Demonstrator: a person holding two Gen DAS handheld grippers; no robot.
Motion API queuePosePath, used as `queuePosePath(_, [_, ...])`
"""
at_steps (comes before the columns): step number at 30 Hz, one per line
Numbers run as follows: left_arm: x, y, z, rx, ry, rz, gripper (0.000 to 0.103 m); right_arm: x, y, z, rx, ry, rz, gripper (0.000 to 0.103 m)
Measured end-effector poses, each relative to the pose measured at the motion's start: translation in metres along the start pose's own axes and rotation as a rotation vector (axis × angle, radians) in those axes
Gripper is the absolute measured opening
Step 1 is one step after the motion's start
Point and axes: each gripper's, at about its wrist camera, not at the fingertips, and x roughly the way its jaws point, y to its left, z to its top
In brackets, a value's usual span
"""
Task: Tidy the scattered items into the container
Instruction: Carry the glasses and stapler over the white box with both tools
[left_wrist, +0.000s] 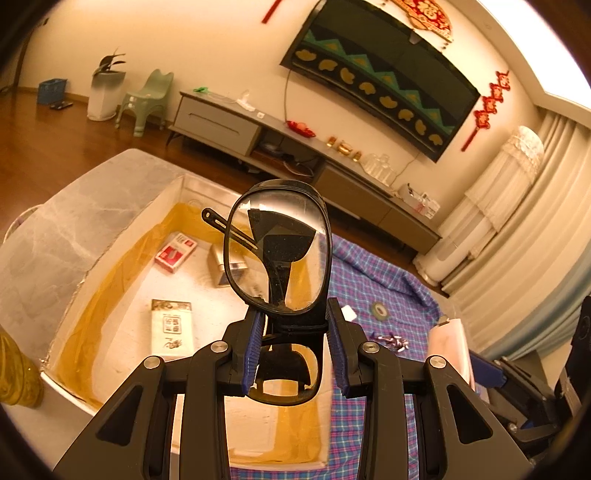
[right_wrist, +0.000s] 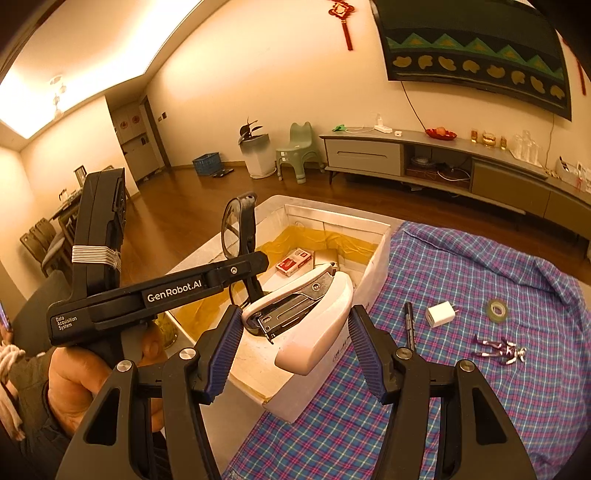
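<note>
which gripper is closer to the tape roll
Right. The right gripper, shut on the stapler, is at the box edge beside the cloth where the tape roll lies; the left gripper, holding glasses, is farther over the box.

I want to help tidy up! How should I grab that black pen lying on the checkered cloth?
Grip the black pen across the middle of its thin barrel, coming straight down from above. It lies flat on the checkered cloth, pointing away from the camera, so put one finger on each long side. The white charger sits just to its right, so keep the fingers narrow.
</note>
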Motion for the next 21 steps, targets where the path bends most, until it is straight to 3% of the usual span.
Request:
queuePosePath(11, [-0.001,0.034,0.008,-0.099,-0.005,0.023,0.034,0.033,0.015,0.014,-0.150,0.077,-0.061,0.060])
queuePosePath(21, [0.014,0.048,0.004,-0.176,0.040,0.000,0.034,0.071,0.024,0.026,-0.270,0.141,-0.105,0.060])
